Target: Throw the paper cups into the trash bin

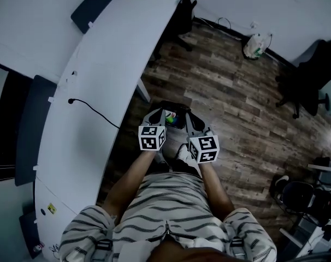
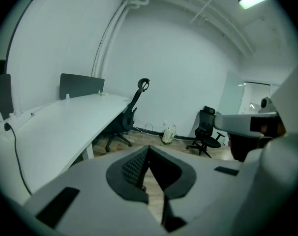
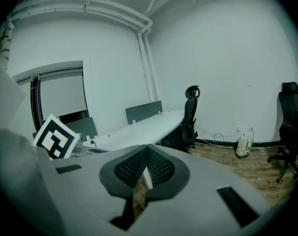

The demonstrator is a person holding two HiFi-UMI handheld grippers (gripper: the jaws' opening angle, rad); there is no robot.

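**Both grippers shut above the bin**

Head view: the left gripper (image 1: pixel 159 113) and right gripper (image 1: pixel 189 119) are hovering side by side over the dark trash bin (image 1: pixel 175 105). The bin is standing on the wood floor (image 1: pixel 236 91), just right of the white desk (image 1: pixel 100 81). Pale and green contents (image 1: pixel 171 119) are lying in the bin, too small to tell whether they are paper cups.

Left gripper view: the jaws are meeting tip to tip, with nothing between them.

Right gripper view: the jaws are pressing together, empty.
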